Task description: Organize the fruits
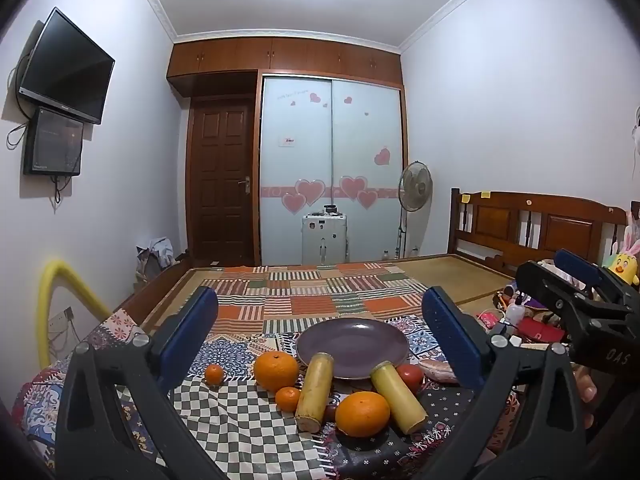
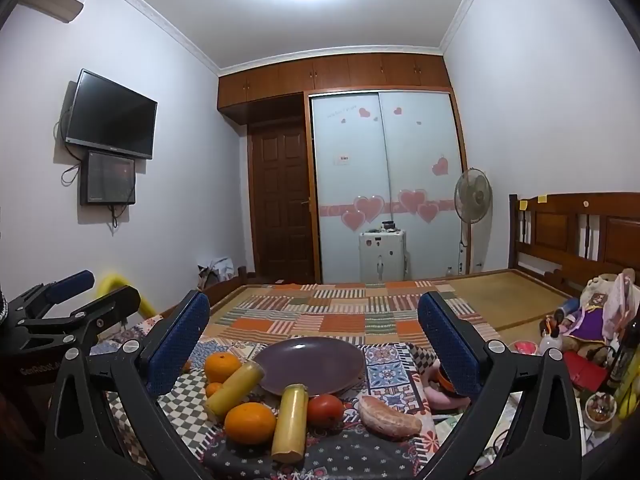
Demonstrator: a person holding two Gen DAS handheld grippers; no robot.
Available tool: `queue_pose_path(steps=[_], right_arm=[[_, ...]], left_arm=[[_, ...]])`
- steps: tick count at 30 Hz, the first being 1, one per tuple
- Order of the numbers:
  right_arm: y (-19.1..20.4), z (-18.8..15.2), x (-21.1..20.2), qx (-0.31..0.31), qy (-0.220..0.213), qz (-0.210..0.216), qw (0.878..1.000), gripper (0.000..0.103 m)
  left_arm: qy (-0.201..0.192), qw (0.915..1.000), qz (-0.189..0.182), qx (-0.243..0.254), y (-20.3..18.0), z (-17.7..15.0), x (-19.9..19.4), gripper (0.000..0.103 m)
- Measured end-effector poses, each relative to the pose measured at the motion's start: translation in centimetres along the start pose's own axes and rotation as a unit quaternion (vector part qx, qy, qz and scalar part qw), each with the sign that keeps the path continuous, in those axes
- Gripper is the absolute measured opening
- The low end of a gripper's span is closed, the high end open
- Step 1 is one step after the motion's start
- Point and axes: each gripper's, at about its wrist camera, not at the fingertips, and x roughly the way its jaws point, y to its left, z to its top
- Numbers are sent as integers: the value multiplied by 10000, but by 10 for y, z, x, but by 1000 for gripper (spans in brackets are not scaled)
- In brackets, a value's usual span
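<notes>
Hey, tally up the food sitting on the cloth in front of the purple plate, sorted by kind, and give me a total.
Large oranges: 2
Small tangerines: 2
Yellow sugarcane pieces: 2
Red tomato: 1
Peeled pinkish citrus segment: 1
Total: 8, all off the plate, which is bare.

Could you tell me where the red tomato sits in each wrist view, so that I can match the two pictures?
Left wrist view: the tomato is right of centre, low, half hidden behind a yellow cane piece.
Right wrist view: the tomato is at centre, low, in full view.
Shared landmark: the purple plate lies just behind it in both.
</notes>
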Motion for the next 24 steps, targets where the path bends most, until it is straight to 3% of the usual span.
queue_pose_path(steps=[24], right_arm=[[3, 1, 0, -26, -11, 37, 10000, 103]], left_arm=[[27, 10000, -12, 13, 3, 1, -5, 103]])
